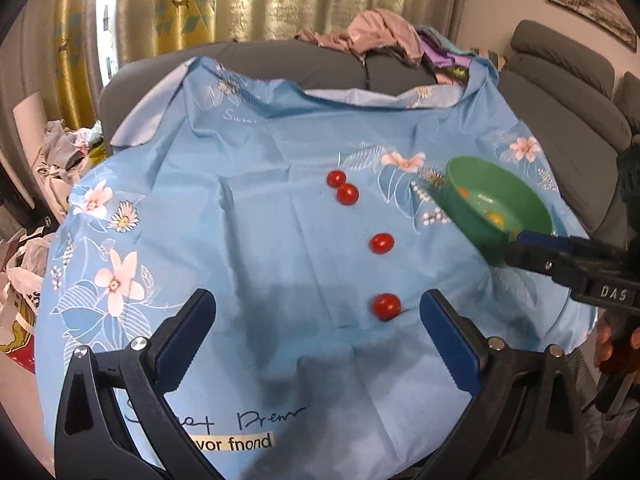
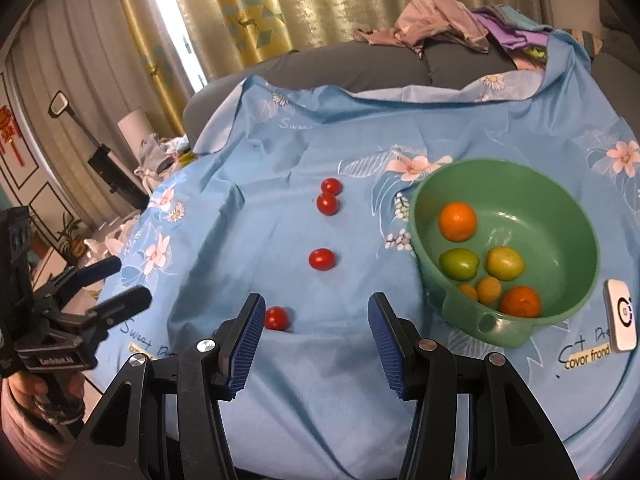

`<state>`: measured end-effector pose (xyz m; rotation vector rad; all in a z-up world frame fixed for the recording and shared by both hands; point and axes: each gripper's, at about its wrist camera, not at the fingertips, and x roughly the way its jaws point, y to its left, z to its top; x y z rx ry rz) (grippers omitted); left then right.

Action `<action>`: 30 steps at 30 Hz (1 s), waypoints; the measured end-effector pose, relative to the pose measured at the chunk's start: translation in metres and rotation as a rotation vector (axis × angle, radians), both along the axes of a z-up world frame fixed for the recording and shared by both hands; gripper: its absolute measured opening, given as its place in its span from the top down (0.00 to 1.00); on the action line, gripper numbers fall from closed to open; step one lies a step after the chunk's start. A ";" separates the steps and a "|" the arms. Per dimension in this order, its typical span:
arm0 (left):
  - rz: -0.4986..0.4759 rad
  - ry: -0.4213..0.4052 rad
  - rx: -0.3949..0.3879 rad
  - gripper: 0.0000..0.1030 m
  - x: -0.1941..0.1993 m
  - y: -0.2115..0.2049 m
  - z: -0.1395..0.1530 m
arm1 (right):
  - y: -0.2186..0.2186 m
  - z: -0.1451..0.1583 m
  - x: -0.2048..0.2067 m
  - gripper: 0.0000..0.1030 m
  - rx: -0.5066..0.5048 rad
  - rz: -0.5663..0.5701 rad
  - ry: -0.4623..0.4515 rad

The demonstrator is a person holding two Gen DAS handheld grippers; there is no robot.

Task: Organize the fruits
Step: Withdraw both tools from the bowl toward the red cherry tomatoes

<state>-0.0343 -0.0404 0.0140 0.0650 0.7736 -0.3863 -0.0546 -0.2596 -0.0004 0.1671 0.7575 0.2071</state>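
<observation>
Several red cherry tomatoes lie on the blue floral cloth: a touching pair at the back, one in the middle, and a near one. A green bowl at the right holds oranges, green-yellow fruits and small orange ones. My left gripper is open and empty, the near tomato just inside its right finger. My right gripper is open and empty, the near tomato beside its left finger.
A white device lies on the cloth right of the bowl. A grey sofa with piled clothes stands behind. Curtains hang at the back, and clutter and bags sit on the floor at the left.
</observation>
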 end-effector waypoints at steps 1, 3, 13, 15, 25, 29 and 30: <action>-0.006 0.009 0.003 0.01 0.002 -0.002 -0.003 | 0.001 -0.002 0.003 0.48 0.000 0.003 0.006; -0.026 0.036 0.013 0.01 0.008 -0.007 -0.012 | 0.002 -0.006 0.009 0.48 0.001 0.009 0.018; -0.081 0.115 0.054 0.01 0.030 -0.034 -0.038 | 0.006 -0.022 0.032 0.48 0.006 0.038 0.062; -0.086 0.123 0.067 0.01 0.032 -0.039 -0.042 | 0.005 -0.025 0.036 0.48 0.005 0.042 0.068; -0.138 0.161 0.105 0.10 0.039 -0.060 -0.054 | 0.000 -0.032 0.052 0.48 0.026 0.044 0.085; -0.160 0.192 0.101 0.19 0.043 -0.065 -0.060 | -0.001 -0.033 0.056 0.48 0.032 0.049 0.086; -0.166 0.202 0.100 0.23 0.043 -0.066 -0.062 | -0.001 -0.034 0.057 0.48 0.035 0.049 0.087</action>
